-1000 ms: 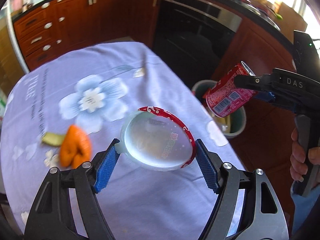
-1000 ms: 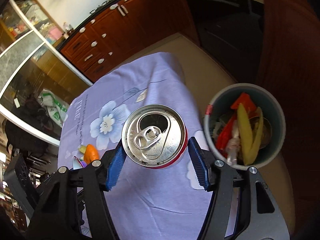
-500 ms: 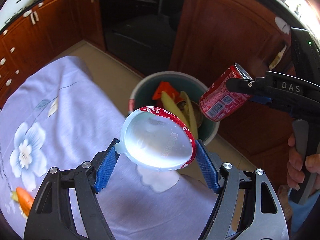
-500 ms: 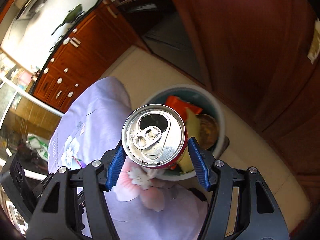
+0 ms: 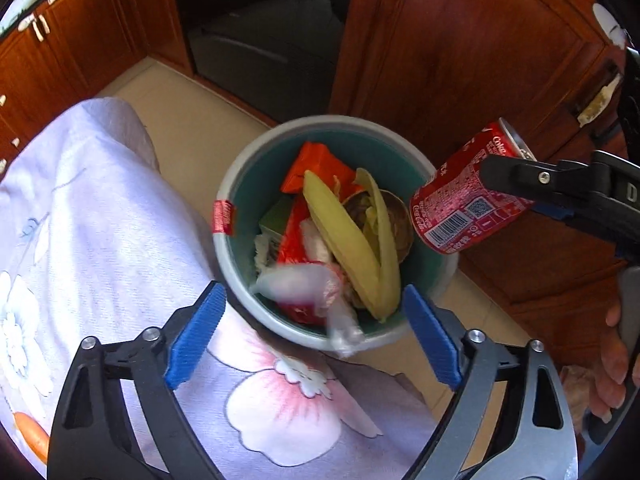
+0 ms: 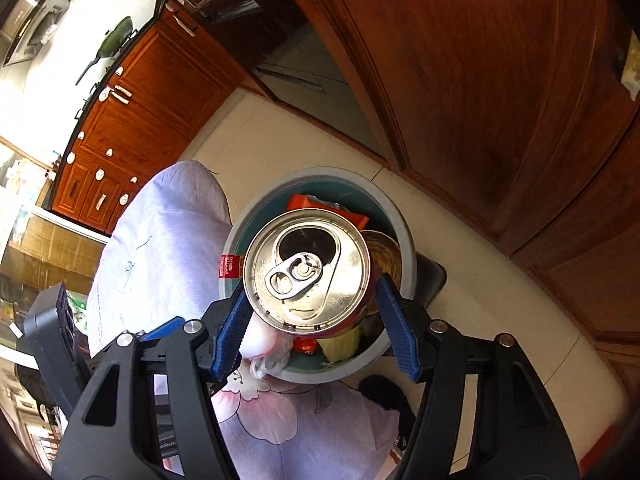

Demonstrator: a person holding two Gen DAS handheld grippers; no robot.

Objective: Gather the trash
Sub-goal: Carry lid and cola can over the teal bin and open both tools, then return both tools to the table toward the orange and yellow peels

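Observation:
My left gripper (image 5: 314,330) is open and empty above the near rim of the grey-green trash bin (image 5: 240,176). A blurred white and red lid (image 5: 308,284) is dropping into the bin, onto corn husks (image 5: 348,236) and red wrappers. My right gripper (image 6: 314,326) is shut on a red Coca-Cola can (image 6: 306,270), held tilted over the bin's right rim; the can also shows in the left wrist view (image 5: 466,202). The bin (image 6: 400,224) lies below the can in the right wrist view.
The table edge with its lilac flowered cloth (image 5: 100,220) is left of the bin. An orange peel (image 5: 30,434) lies on the cloth at lower left. Dark wooden cabinets (image 5: 460,40) and an oven stand behind the bin on a tiled floor.
The left gripper moved over the bin and opened, letting go of the white and red lid, which falls in. The right gripper carried the can over the bin.

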